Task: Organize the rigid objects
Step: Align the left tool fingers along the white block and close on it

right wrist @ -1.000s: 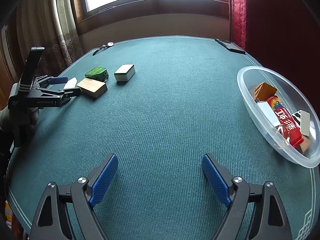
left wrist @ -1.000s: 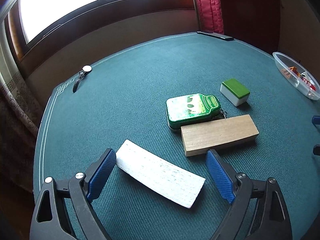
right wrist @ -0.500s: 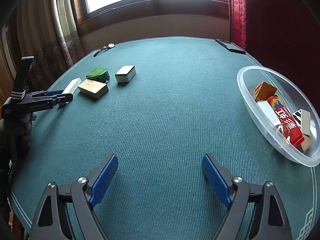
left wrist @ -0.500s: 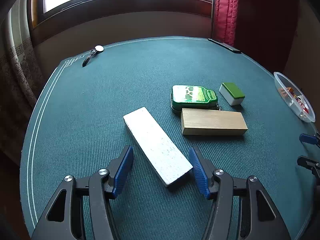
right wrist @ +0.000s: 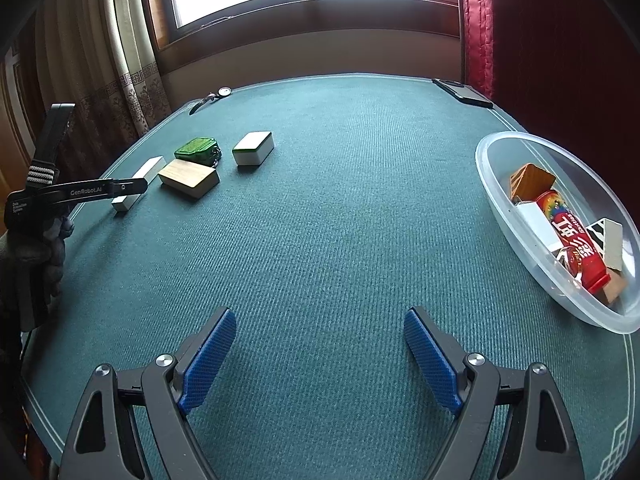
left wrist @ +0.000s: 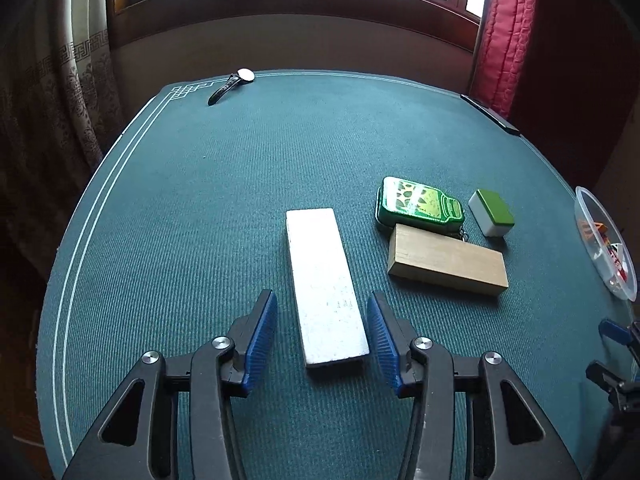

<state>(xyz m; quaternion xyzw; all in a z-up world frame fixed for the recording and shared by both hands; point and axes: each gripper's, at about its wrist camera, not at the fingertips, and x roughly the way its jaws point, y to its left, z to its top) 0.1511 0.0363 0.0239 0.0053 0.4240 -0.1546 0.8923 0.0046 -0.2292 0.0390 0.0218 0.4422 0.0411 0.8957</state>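
Left gripper (left wrist: 322, 338) has its jaws apart, straddling the near end of the white block (left wrist: 325, 280); blue pads (left wrist: 262, 336) sit just beside both long sides, a gap visible on each, not clamped yet. Block lies flat on the green felt table (left wrist: 200, 208), long axis pointing away from the camera. Judgement: grasp is lined up, closing comes next.

Right of it, 3 more loose items in a cluster: wooden block (left wrist: 446, 264), green tin (left wrist: 418, 206) touching or nearly touching its far edge, keychain poking out between them, and a small green-topped white tile (left wrist: 491, 213) just beside the tin. In the right wrist view the left gripper is side-on over the white block's end.

Right gripper (right wrist: 316, 356) is wide open, holds nothing, hovers over bare felt well apart from the cluster. Clear plastic bowl (right wrist: 500, 184) sits near the table's right edge, holds a wooden cube (right wrist: 530, 180), a red candy tube (right wrist: 572, 240), a white block, a black-and-white piece, maybe more underneath, can't tell.

Progress, judged: roughly half done. Several items are binned, 4 are left on the felt if the bowl is the target. Wristwatch (left wrist: 234, 82) and dark phone-like slab (right wrist: 462, 92) lie at the far edge, probably not part of the task.
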